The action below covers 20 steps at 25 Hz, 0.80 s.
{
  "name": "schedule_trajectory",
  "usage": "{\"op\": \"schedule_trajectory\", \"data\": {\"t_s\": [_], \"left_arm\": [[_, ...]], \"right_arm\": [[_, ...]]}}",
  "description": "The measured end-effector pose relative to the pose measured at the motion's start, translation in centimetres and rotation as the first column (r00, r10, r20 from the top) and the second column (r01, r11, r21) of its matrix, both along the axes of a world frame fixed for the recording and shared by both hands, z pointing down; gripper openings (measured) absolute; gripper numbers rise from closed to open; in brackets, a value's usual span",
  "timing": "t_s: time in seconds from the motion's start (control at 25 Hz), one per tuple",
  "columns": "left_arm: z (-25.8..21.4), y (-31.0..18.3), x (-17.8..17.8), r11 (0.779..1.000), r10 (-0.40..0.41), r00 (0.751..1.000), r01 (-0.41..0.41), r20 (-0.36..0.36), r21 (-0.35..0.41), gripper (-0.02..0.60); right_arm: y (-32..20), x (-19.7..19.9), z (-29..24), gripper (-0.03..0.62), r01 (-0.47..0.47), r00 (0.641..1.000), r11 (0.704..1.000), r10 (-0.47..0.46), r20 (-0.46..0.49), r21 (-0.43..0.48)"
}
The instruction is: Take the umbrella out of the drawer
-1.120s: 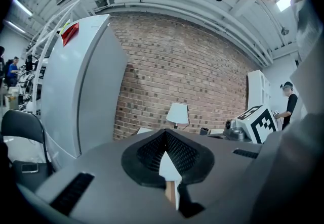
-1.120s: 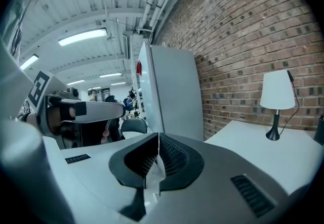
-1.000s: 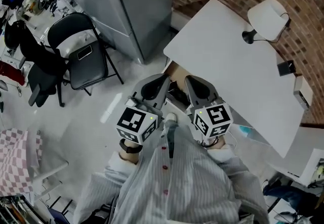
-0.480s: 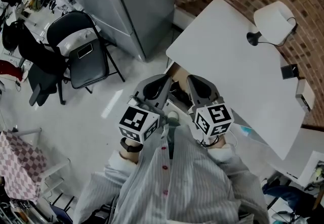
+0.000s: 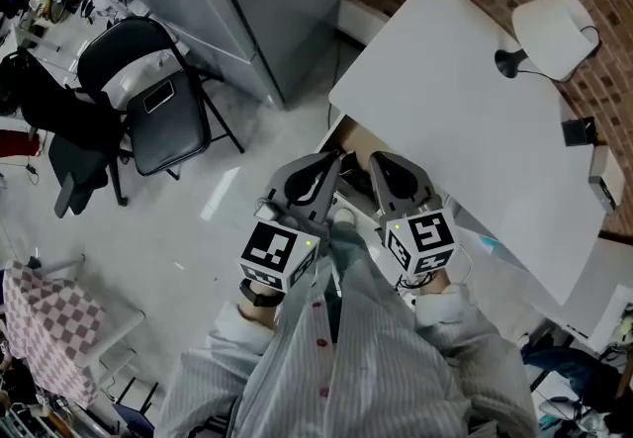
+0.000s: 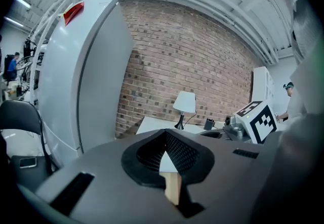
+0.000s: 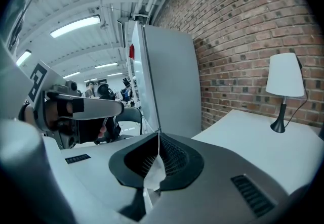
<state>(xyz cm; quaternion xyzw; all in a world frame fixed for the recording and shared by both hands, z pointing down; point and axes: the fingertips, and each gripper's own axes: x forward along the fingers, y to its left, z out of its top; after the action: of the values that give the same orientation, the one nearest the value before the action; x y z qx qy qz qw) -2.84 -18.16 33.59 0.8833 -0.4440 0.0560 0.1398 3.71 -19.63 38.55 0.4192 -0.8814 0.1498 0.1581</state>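
i hold my grey left gripper [image 5: 318,171] and grey right gripper [image 5: 387,169] both clenched on nothing, at the white table's [image 5: 465,120] near edge.

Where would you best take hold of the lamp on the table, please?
Take the lamp by its thin dark stem, I think, coming in level across the table. It stands upright, and its white shade looks too wide for the jaws; the slim stem should fit between them.

Left gripper [image 5: 329,165] and right gripper [image 5: 382,165] have both sunk lower
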Motion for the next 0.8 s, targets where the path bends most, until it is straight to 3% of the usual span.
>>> {"op": "schedule_trajectory", "data": {"t_s": [0.32, 0.56, 0.8], "left_arm": [[6.8, -0.6, 0.2, 0.999, 0.041, 0.999, -0.041, -0.007, -0.030, 0.008], [13.5, -0.9, 0.3, 0.993, 0.013, 0.999, -0.018, -0.045, -0.117, 0.008], [19.5, -0.1, 0.7, 0.984, 0.029, 0.999, -0.034, -0.026, -0.177, 0.009]], "right_arm": [[-0.2, -0.2, 6.1, 0.037, -0.009, 1.000, 1.000, 0.008, -0.030, -0.019], [0.2, 0.5, 12.4, 0.037, -0.024, 0.998, 0.999, 0.021, -0.066, -0.047], [0.3, 1.5, 19.2, 0.037, -0.012, 0.992, 0.999, 0.007, -0.126, -0.039]]}}
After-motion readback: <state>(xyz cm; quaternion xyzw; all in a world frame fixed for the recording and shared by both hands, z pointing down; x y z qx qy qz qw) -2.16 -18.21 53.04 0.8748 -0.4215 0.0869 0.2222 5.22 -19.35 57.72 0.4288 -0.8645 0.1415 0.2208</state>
